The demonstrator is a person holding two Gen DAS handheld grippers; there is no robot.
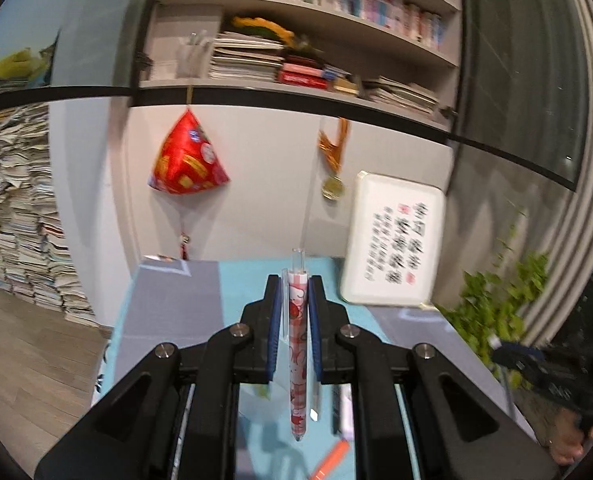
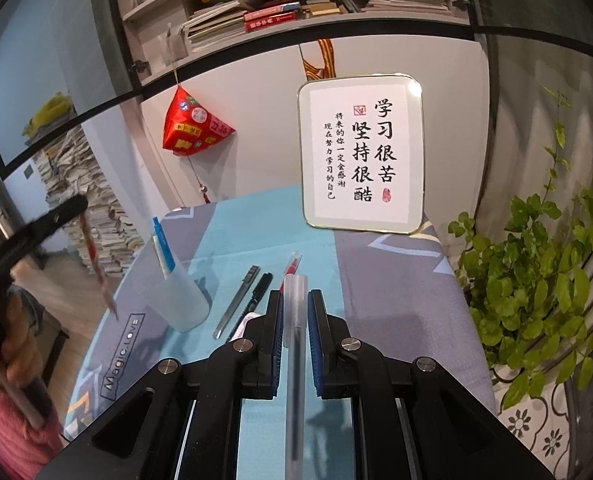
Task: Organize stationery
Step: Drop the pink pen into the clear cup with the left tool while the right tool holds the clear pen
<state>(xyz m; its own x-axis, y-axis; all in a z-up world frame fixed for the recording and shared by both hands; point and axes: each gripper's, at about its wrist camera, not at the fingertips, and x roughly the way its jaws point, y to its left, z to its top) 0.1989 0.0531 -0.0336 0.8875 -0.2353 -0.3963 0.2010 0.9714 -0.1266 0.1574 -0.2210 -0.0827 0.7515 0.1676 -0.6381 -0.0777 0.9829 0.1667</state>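
My left gripper is shut on a red-and-white patterned pen, held above the table; the pen also shows in the right wrist view at the left. My right gripper is shut on a frosted clear pen with a dark refill. A translucent cup stands on the table with a blue pen in it. A metal utility knife, a black pen and a red pen lie beside the cup. An orange marker lies under my left gripper.
A framed calligraphy sign leans on the wall at the table's back. A green potted plant stands right of the table. A red hanging ornament and bookshelves are above. Book stacks stand on the floor at left.
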